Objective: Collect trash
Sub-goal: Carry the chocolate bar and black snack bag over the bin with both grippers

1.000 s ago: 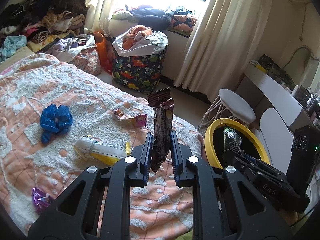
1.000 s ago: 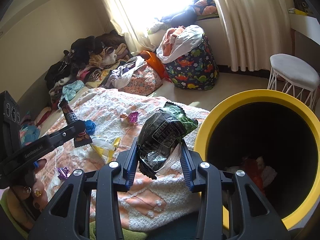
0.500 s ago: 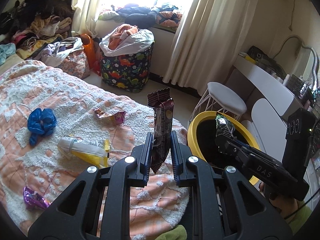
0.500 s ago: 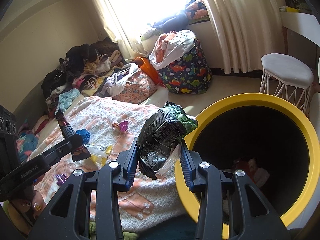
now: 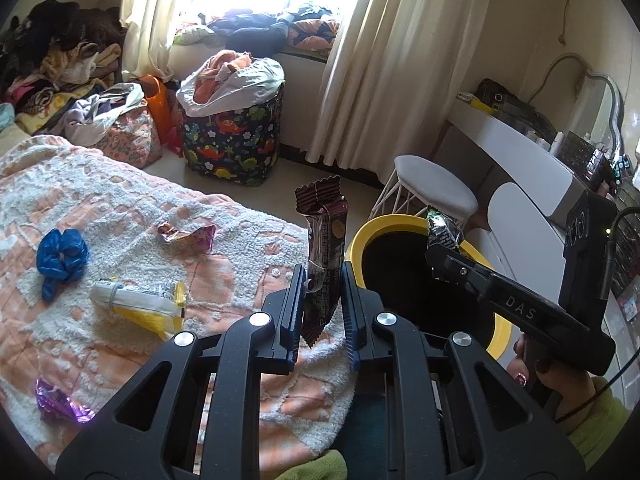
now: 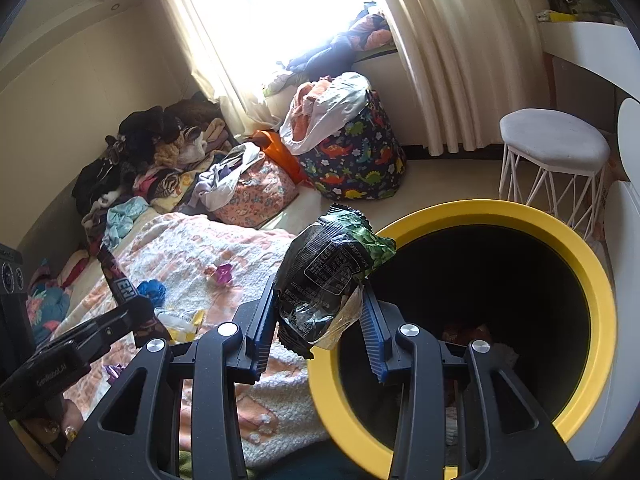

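Two grippers hold wrappers: left gripper (image 5: 320,300) brown wrapper (image 5: 324,248), right gripper (image 6: 320,320) green-black bag (image 6: 328,276).

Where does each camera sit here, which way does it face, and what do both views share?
Left wrist: behind the left gripper holding a brown wrapper, facing bed and window; the right gripper and hand show.
Right wrist: behind the right gripper holding a dark snack bag, facing the yellow bin.
Shared: bin, bed, dinosaur basket.

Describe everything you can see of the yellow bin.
The bin is a round tub with a thick glossy yellow rim, plastic by the look, and a dark inside. It stands upright on the floor against the bed's edge, near the white stool. Some trash lies at its bottom. The right gripper holds a dark wrapper by its rim.
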